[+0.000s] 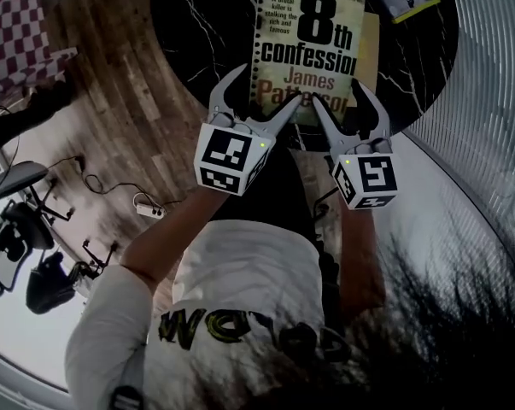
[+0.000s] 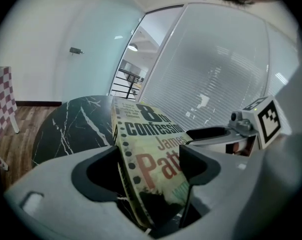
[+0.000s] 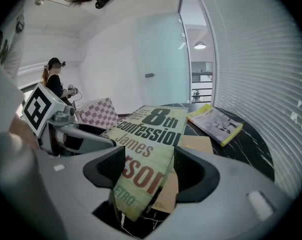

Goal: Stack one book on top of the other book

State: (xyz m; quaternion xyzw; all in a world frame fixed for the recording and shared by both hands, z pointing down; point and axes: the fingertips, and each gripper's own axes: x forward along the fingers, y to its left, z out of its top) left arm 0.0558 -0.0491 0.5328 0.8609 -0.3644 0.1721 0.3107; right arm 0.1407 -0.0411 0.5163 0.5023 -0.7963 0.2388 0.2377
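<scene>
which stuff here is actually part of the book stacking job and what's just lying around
Part of the job:
- pale green "8th confession" paperback, clamped by the left gripper and right gripper
- yellow-edged grey book
- black marble table under them

Just lying about:
- white power strip and cables on the wooden floor
- pink-and-white checked seat
- tan flat sheet beneath the paperback, unclear what it is

Black marble table (image 1: 193,32), wooden floor (image 1: 112,84)
</scene>
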